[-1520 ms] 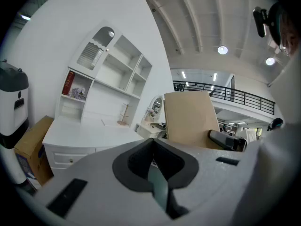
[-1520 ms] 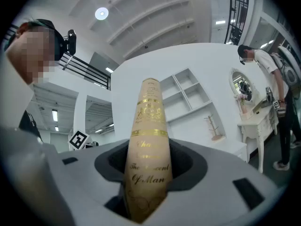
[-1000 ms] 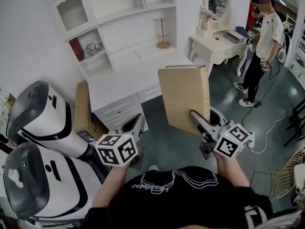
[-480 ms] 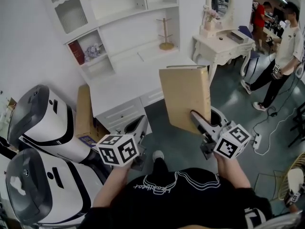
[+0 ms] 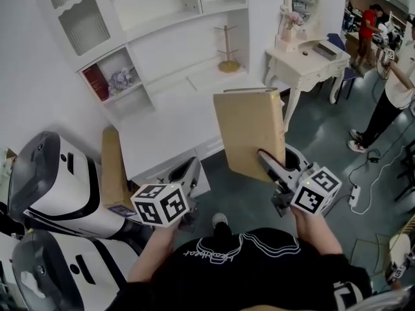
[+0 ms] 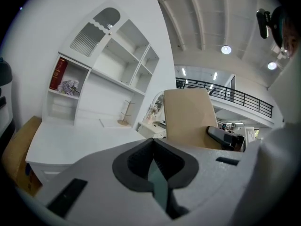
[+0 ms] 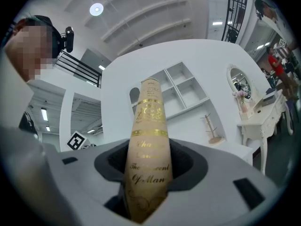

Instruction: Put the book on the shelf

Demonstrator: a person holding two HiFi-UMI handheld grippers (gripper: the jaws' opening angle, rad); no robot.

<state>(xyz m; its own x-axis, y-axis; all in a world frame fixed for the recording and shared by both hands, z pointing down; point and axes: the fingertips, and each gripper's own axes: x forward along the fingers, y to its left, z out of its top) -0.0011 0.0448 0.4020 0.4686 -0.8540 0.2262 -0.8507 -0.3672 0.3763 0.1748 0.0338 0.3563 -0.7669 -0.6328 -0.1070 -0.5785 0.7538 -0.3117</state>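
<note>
A tan hardback book (image 5: pixel 249 128) stands upright in front of me, with my right gripper (image 5: pixel 264 159) shut on its lower edge. In the right gripper view its spine with gold lettering (image 7: pixel 149 126) fills the gap between the jaws of that gripper (image 7: pixel 149 166). My left gripper (image 5: pixel 189 167) hangs low to the left of the book, jaws together and holding nothing (image 6: pixel 153 145). The white shelf unit (image 5: pixel 162 5) rises over a white desk (image 5: pixel 168 122) ahead; a red book (image 5: pixel 96 83) stands in its left cubby. The tan book (image 6: pixel 190 119) also shows in the left gripper view.
A wooden mug stand (image 5: pixel 227 47) stands on the desk's back. A white dressing table with a mirror (image 5: pixel 305 47) is to the right. White machines (image 5: pixel 52 173) and a cardboard box (image 5: pixel 113 161) crowd the left. A person (image 5: pixel 392 102) stands far right, cables on the floor.
The book and both grippers keep their places in the view. The shelf unit has slid slightly left and down. The person in white has moved off to the right edge.
</note>
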